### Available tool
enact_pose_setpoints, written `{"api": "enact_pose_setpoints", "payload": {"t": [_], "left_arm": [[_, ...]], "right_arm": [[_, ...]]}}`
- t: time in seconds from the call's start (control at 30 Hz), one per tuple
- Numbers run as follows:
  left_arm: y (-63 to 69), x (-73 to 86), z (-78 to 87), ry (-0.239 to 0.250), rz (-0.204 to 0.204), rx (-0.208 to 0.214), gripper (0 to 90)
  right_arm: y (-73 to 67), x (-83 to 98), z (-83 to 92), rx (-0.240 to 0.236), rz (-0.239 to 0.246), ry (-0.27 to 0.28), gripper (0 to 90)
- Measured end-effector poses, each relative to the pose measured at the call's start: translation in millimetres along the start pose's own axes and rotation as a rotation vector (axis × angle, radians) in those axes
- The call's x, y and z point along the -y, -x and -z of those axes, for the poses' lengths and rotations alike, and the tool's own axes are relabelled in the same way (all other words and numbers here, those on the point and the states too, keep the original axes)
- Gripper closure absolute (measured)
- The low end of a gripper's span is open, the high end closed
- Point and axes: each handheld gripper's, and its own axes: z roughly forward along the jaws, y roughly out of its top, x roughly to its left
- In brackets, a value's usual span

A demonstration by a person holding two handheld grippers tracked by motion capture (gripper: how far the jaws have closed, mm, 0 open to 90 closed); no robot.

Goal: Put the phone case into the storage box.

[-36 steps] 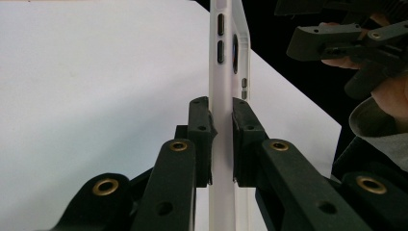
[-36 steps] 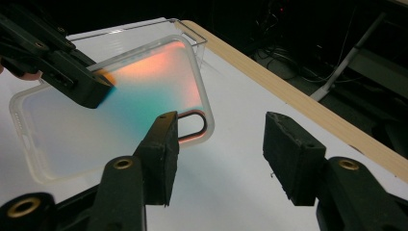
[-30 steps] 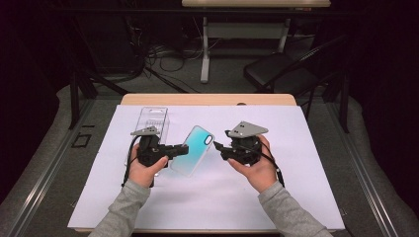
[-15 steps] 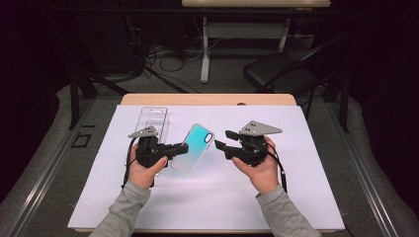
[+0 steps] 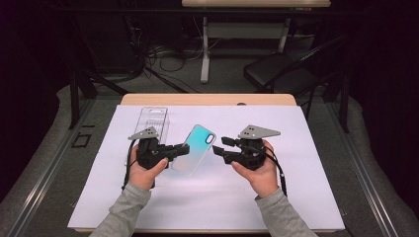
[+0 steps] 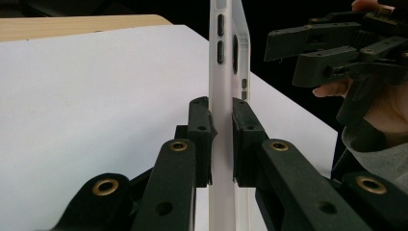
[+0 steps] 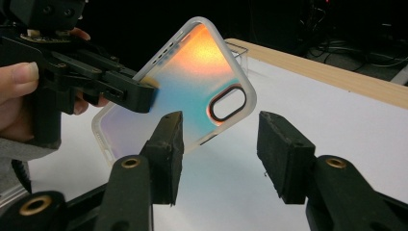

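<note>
**High view: phone case clamped left, right jaws apart**

Left gripper (image 5: pixel 184 149) clamped on the phone case (image 5: pixel 195 148), held edge-on between the pads (image 6: pixel 202 130), off the white sheet (image 5: pixel 296 163). Case tilted, its camera end toward the right gripper (image 5: pixel 219 146), just short of its jaws. Right gripper's jaws apart, just now narrowing, nothing between them; camera cutout hanging just ahead of the gap. Lower end of the case cut off behind the left jaws in the left gripper view. Clear plastic box (image 5: pixel 152 121) beyond the left gripper, contents hard to make out. Left hand (image 5: pixel 143 170) partly hidden under its gripper.
</note>
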Motion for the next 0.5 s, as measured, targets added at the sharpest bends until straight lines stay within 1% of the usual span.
{"api": "enact_pose_setpoints", "payload": {"t": [0.2, 0.23, 0.27, 0.33, 0.43, 0.5], "left_arm": [[1.2, 1.5, -3.3, -0.013, -0.008, 0.007, 81.3], [1.5, 1.6, -3.7, -0.016, -0.008, 0.008, 81.3], [1.6, 1.8, -4.0, -0.017, -0.009, 0.01, 81.3], [1.8, 1.9, -4.2, -0.017, -0.009, 0.011, 81.3], [1.8, 1.9, -4.2, -0.015, -0.008, 0.012, 81.3], [2.2, 1.9, -4.3, -0.012, -0.01, 0.012, 81.3]], "right_arm": [[4.1, 4.1, 1.2, -0.027, -0.065, 0.013, 51.0], [4.7, 4.5, 1.5, -0.029, -0.072, 0.007, 50.8], [5.4, 5.3, 0.9, -0.032, -0.077, 0.014, 50.7], [6.4, 7.0, 0.3, -0.036, -0.084, 0.011, 50.3], [7.3, 9.4, -1.6, -0.034, -0.07, -0.017, 49.6], [7.2, 10.9, -2.5, -0.04, -0.082, -0.019, 49.0]]}}
